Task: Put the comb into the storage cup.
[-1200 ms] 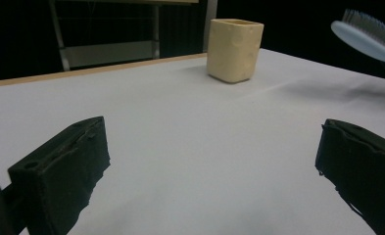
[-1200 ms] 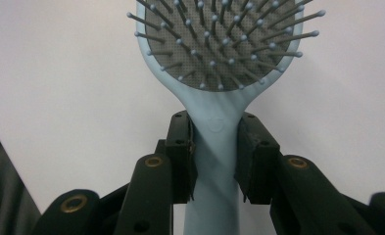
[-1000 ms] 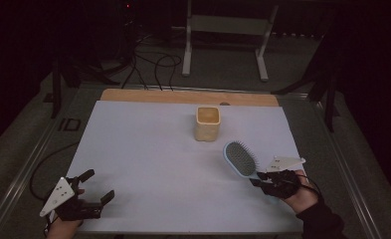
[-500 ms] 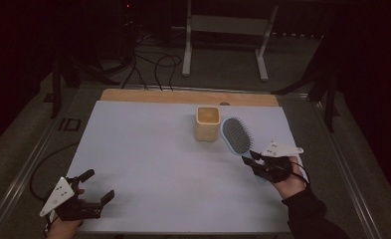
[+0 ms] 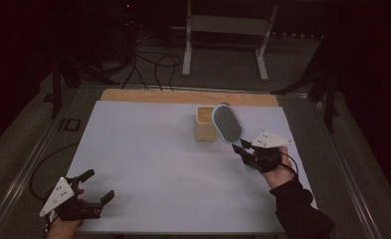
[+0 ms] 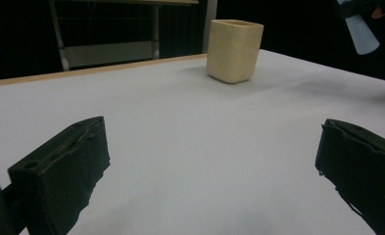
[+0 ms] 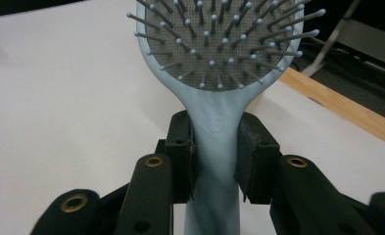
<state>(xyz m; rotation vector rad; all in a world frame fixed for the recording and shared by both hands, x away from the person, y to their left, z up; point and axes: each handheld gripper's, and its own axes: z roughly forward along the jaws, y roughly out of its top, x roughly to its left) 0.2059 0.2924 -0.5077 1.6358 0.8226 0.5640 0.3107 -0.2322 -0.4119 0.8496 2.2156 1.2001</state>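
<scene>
Right gripper (image 5: 246, 154): pinched hairbrush (image 5: 228, 124) handle, head toward 11 o'clock, likely aiming for cup (image 5: 205, 124).
Left gripper (image 5: 89, 191): fingers spread, idle on desk (image 5: 148, 149).

Dim room, black surroundings; white table (image 5: 148, 149) sole bright area. Soft shadows, no glare. High view grainy; left gripper (image 6: 214, 166) jaws blurred up close.

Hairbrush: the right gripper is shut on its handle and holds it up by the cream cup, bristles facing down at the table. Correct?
Not quite. The right gripper is shut on the hairbrush handle beside the cream cup, but the bristles face up toward the camera, not down; the right gripper view and the high view both show the bristle pad.
</scene>
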